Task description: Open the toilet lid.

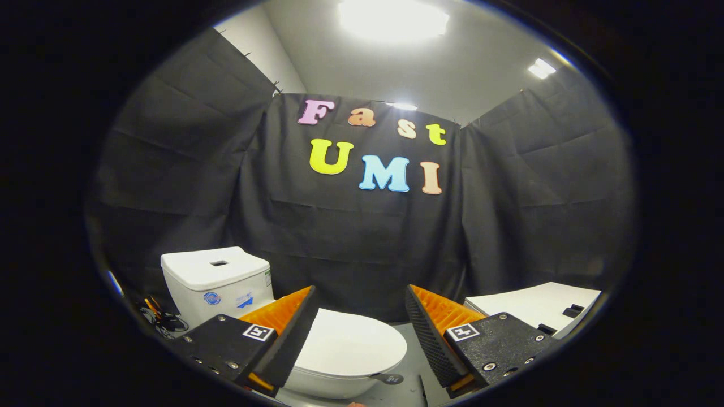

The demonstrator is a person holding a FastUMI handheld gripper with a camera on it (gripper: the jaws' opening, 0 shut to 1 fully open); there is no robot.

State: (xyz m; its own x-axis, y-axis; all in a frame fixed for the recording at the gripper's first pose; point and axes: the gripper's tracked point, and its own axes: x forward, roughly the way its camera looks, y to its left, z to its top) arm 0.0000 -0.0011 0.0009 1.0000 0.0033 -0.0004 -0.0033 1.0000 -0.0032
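Note:
A white toilet stands low ahead, its lid (350, 345) lying flat and closed over the bowl. Its white cistern (218, 280) rises behind and to the left of the left finger. My gripper (361, 328) hovers above the lid with its fingers wide apart and nothing between them. The lid's rounded front end shows in the gap between the fingers, and its left part is hidden behind the left finger (294, 333). A small dark tab (389, 378) sticks out at the lid's near edge.
Black cloth walls close in the booth on three sides. A white table (537, 305) with a small dark object (573, 310) on it stands to the right, beyond the right finger. Dark cables (161, 319) lie on the floor left of the cistern.

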